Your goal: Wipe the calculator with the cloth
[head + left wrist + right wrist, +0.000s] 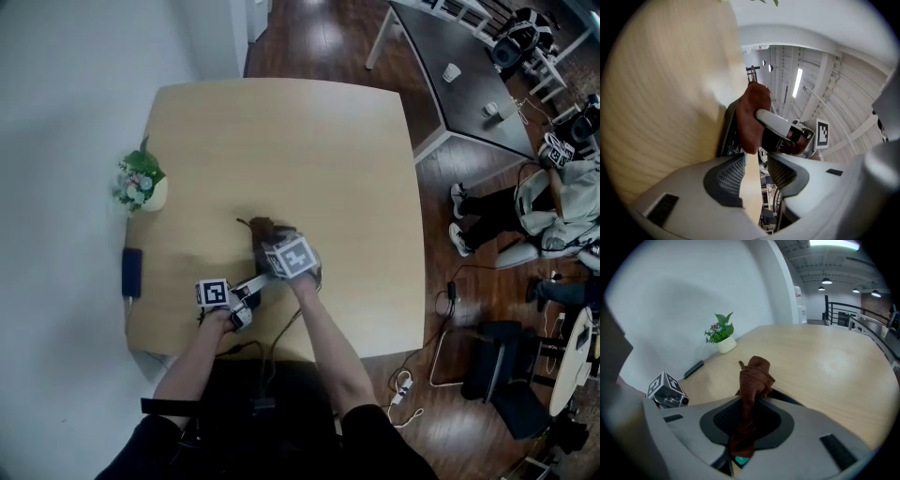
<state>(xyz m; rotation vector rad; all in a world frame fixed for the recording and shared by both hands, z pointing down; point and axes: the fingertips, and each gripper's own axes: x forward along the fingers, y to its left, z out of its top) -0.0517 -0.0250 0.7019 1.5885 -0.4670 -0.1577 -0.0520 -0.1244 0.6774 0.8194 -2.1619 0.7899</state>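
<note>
Head view: both grippers work over the near part of the light wooden table (pixel 281 131). The right gripper (pixel 269 246) sits over a bunched brown cloth (pixel 258 228). The left gripper (pixel 247 292) lies just near-left of it, pointing in towards it. The calculator cannot be made out here, since the right gripper and hand cover that spot. A small potted plant (pixel 141 184) and a flat dark device (pixel 131 270) stand along the table's left edge.

Left gripper view: only this view shows the calculator (pixel 727 137), a dark slab with keys lying flat on the table. It is just past the left jaw tip, and the cloth is pressed onto it. The left claw is released, with bare table showing in the gap between its pads. The right gripper's pale finger lies across the cloth.

Right gripper view: this view settles the right claw, which is clenched on the cloth. The fabric runs down between the pads and bunches up past the tips. The plant and the dark device stand far left, and the left gripper's marker cube is near left.
</note>
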